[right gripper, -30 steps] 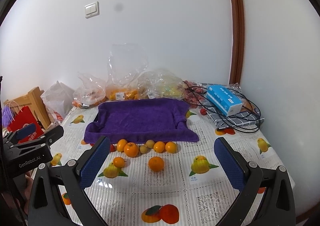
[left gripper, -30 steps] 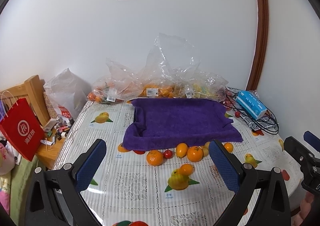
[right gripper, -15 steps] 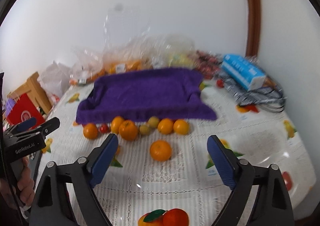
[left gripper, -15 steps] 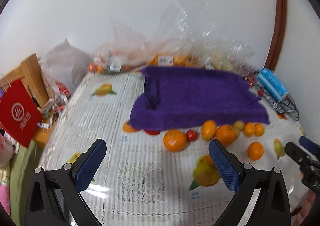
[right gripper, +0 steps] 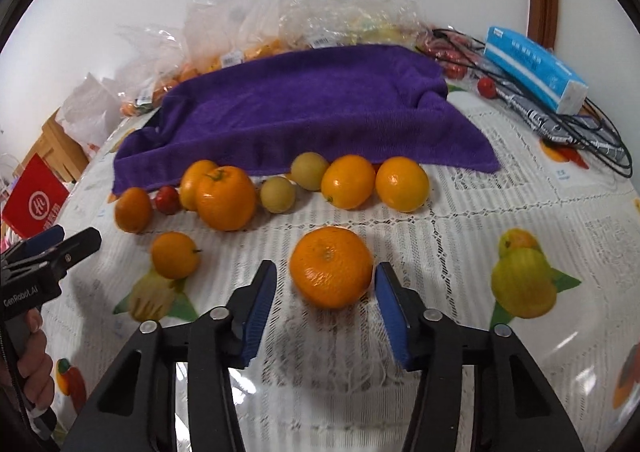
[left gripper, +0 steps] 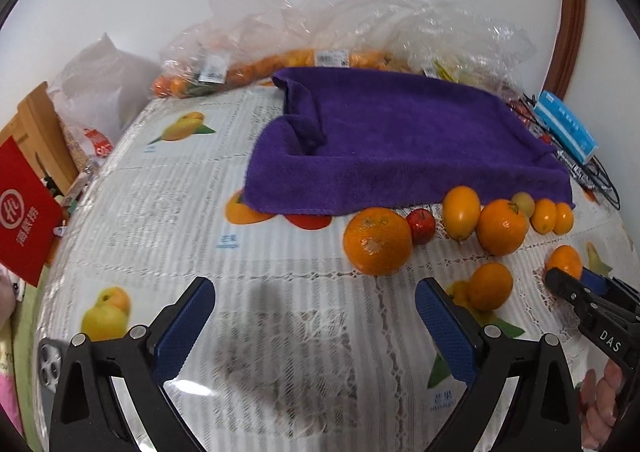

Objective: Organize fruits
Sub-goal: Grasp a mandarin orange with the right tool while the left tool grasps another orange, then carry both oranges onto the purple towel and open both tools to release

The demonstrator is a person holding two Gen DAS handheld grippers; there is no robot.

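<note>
The step in hand is judged to be the first pick: the right tool (right gripper: 325,306) is set around a lone mandarin (right gripper: 331,266) at the near middle of the table (right gripper: 500,212), its pads apart, the right pad (right gripper: 390,310) touching or almost touching the peel and the left pad (right gripper: 260,306) just clear. The left tool (left gripper: 314,326) is held wide apart over bare cloth, gripping nothing. The next move is expected to call for a gentle closing on the mandarin, then a lift and a carry, probably to the purple towel (right gripper: 312,108), which is spread at the far middle. A row of fruit (right gripper: 280,184) lies along the towel's near edge, and a small orange (right gripper: 175,254) sits apart at the near left. The table is covered with a fruit-printed lace cloth. Clear bags of fruit (left gripper: 320,56) are stacked against the white wall; a blue box (right gripper: 534,68) and black cables (right gripper: 592,124) lie at the far right, a red bag (left gripper: 24,208) at the left.
</note>
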